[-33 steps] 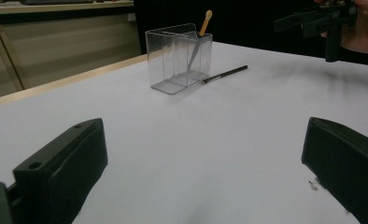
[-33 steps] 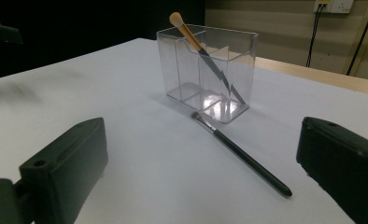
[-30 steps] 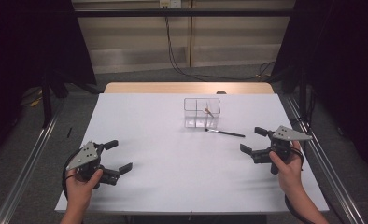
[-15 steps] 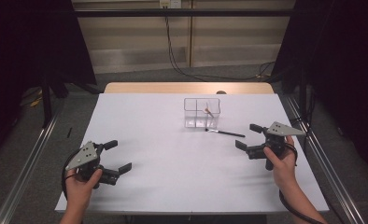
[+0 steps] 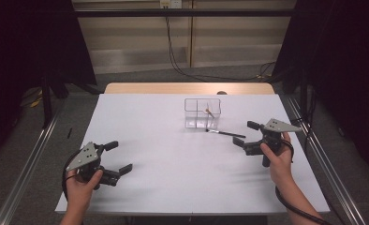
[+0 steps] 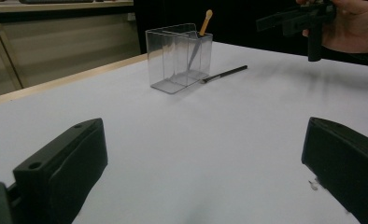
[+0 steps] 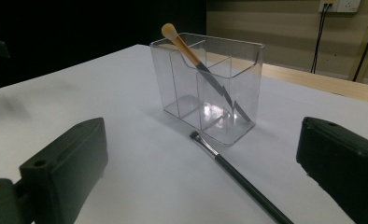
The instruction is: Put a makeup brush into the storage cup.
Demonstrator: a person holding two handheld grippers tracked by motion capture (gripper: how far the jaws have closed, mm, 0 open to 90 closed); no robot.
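Note:
A clear plastic organizer [image 5: 201, 113] [image 6: 179, 57] [image 7: 211, 86] stands on the white table [image 5: 173, 154], right of centre toward the back. A brush with a tan tip [image 5: 210, 112] [image 6: 206, 19] [image 7: 181, 43] leans inside it. In front of it a thin black brush [image 5: 225, 133] [image 6: 224, 73] [image 7: 240, 181] lies flat on the table. My right gripper [image 5: 244, 133] [image 7: 204, 149] is open just right of the black brush's handle end, with nothing between its jaws. At the front left, my left gripper [image 5: 119, 157] [image 6: 203, 168] is open and holds nothing.
A wooden strip [image 5: 187, 88] runs along the table's far edge. Metal rails [image 5: 33, 154] flank both sides of the table. Cables [image 5: 178, 56] hang down the back wall. The other hand and its gripper [image 6: 308, 21] show at the top right of the left gripper view.
My right gripper has moved left and a little forward, closer to the black brush. The left gripper has stayed put.

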